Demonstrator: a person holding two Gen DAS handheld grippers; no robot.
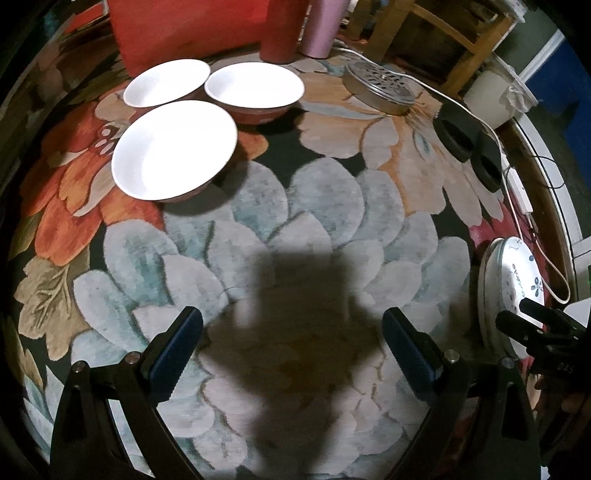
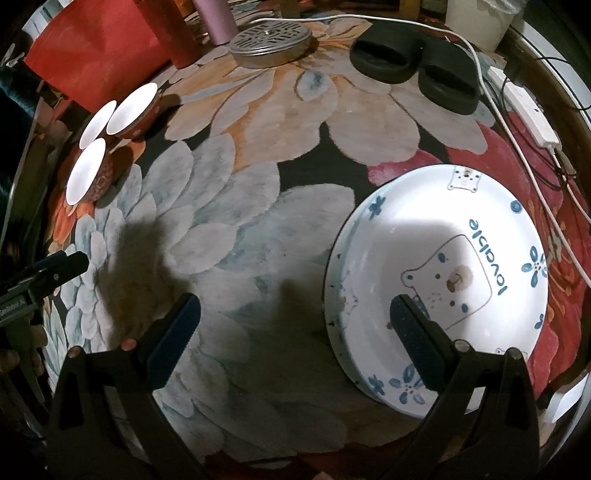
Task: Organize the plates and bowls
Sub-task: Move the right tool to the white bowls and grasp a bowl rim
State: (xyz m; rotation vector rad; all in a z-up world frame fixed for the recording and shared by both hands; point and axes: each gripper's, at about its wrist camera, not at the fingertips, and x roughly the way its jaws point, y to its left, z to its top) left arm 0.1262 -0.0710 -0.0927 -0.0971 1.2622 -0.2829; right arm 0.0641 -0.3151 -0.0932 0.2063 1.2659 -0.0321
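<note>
Three white-lined bowls with red-brown outsides sit close together on a flowered cloth: the nearest bowl (image 1: pixel 173 149), one behind it at left (image 1: pixel 166 82), one at right (image 1: pixel 254 88). In the right wrist view the same bowls (image 2: pixel 110 136) show small at far left. A white plate with a bear drawing and blue flowers (image 2: pixel 443 280) lies on the cloth; its edge (image 1: pixel 513 288) shows at far right of the left wrist view. My left gripper (image 1: pixel 291 354) is open over bare cloth. My right gripper (image 2: pixel 295 339) is open, its right finger (image 2: pixel 417 343) over the plate.
A perforated metal lid (image 1: pixel 380 86) lies at the back, with a red cup (image 1: pixel 282 29) and pink cup (image 1: pixel 321 27) behind. Two black round pads (image 2: pixel 413 66) and a white cable with power strip (image 2: pixel 524 103) lie at back right. A red bag (image 1: pixel 184 29) stands behind the bowls.
</note>
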